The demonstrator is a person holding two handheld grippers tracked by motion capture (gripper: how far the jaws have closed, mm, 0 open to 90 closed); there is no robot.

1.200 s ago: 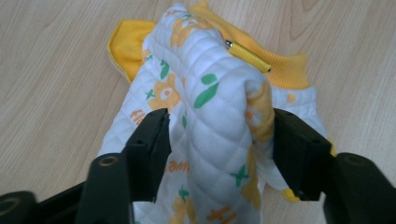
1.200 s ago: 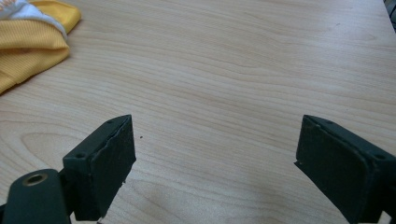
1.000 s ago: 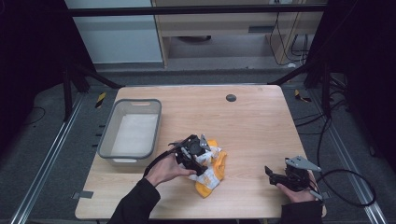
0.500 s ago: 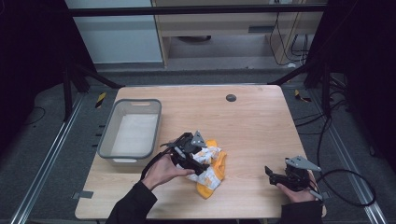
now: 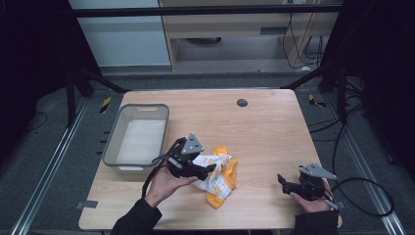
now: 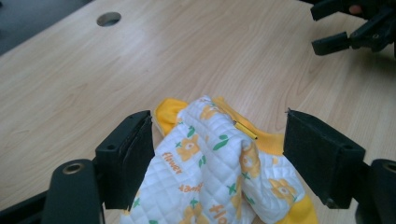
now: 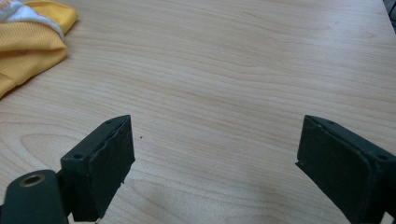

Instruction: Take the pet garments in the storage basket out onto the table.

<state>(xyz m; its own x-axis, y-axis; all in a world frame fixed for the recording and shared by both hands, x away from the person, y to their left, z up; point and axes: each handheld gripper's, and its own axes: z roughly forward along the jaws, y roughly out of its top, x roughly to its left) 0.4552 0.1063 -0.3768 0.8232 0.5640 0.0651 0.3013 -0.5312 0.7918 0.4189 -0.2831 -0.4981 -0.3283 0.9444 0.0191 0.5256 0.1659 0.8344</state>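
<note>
A crumpled quilted cloth (image 5: 219, 180), white with orange flowers and a yellow lining, lies on the wooden table (image 5: 264, 132) near its front middle. My left gripper (image 5: 209, 169) sits at the cloth's left edge, pointing right. In the left gripper view the left gripper (image 6: 217, 140) stands open over the cloth (image 6: 210, 172); its jaws have just been opening and the fabric bulges up between them without being pinched. My right gripper (image 5: 284, 182) rests open near the front right corner, apart from the cloth. Bare wood lies between the jaws of the right gripper (image 7: 215, 163).
A grey plastic bin (image 5: 110, 142) with nothing in it stands at the table's left side, just behind my left hand. A dark round hole (image 5: 242, 102) is set in the far middle of the tabletop. A black cable trails from the right gripper off the table's right edge.
My left hand has drawn back a little to the left and lifted slightly from the cloth, which stays on the table. The right gripper has kept still.
</note>
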